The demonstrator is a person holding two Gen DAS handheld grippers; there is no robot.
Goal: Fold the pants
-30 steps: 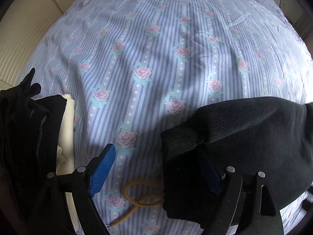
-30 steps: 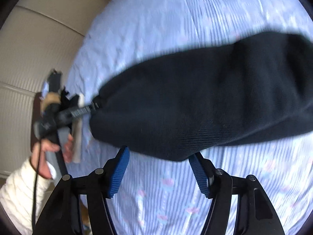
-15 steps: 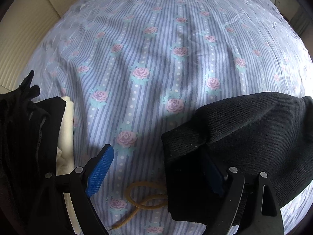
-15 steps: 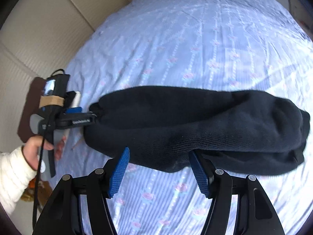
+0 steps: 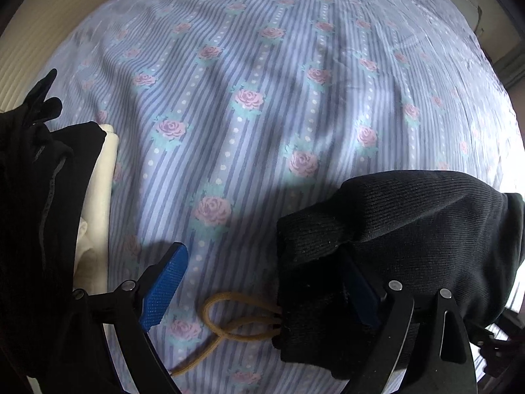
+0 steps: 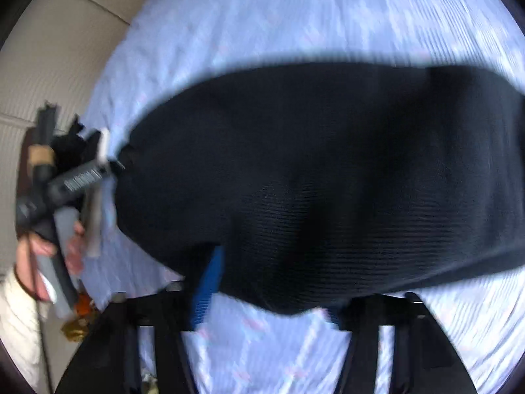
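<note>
Below both grippers, the folded black knit pants (image 5: 410, 229) lie on a bed whose sheet (image 5: 262, 98) is pale blue, striped and printed with pink roses.

Left wrist view: the left gripper (image 5: 262, 292) points steeply down at the bed with its jaws wide and opening. One blue pad (image 5: 164, 290) stands free over bare sheet, well apart from the cloth. The other pad is tucked under the near corner of the pants, whose edge drapes over that finger; no fabric is pinched between the two pads. A tan drawstring (image 5: 229, 321) comes out of the pants' near end and loops on the sheet between the fingers. At the left edge sits a pile of dark clothing (image 5: 36, 213) with a cream garment (image 5: 98, 203) beside it.

Right wrist view (blurred): the right gripper (image 6: 265, 298) is narrowing. The lower edge of the pants (image 6: 328, 180) hangs between its fingers; one blue pad (image 6: 206, 289) lies against the fabric, the other is mostly hidden. Whether the pads already press the cloth cannot be told. At the left of this view a hand (image 6: 42, 252) in a white sleeve (image 6: 16, 321) holds the left gripper's handle, at the far end of the pants.
</note>
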